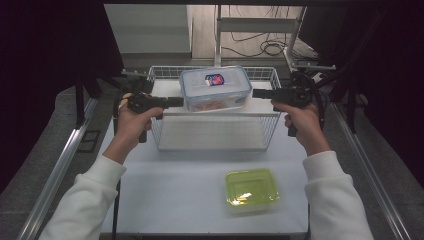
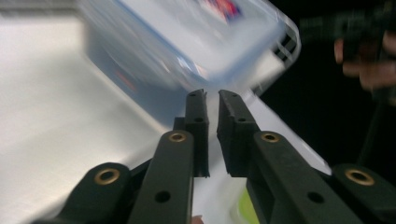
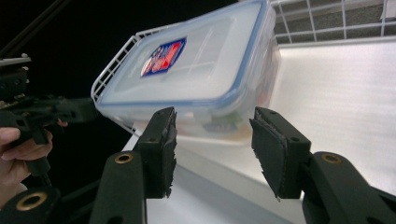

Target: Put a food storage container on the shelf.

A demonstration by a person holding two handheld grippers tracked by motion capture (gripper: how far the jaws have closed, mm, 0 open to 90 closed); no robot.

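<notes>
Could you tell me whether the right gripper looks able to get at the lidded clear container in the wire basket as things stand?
Probably yes: the right gripper is open beside the clear container, which sits above the wire basket rim, with nothing between them.

White table (image 1: 190, 200) carried two things directly. White wire basket (image 1: 215, 131) stood at far middle of top, reaching toward far edge. Yellow-green translucent container (image 1: 251, 187), lid on, lay on near right part of top, well apart from basket, short of front edge. Rest of surface bare, matte, glare-lit. Metal rails (image 1: 55, 175) ran beside table on both sides.
</notes>
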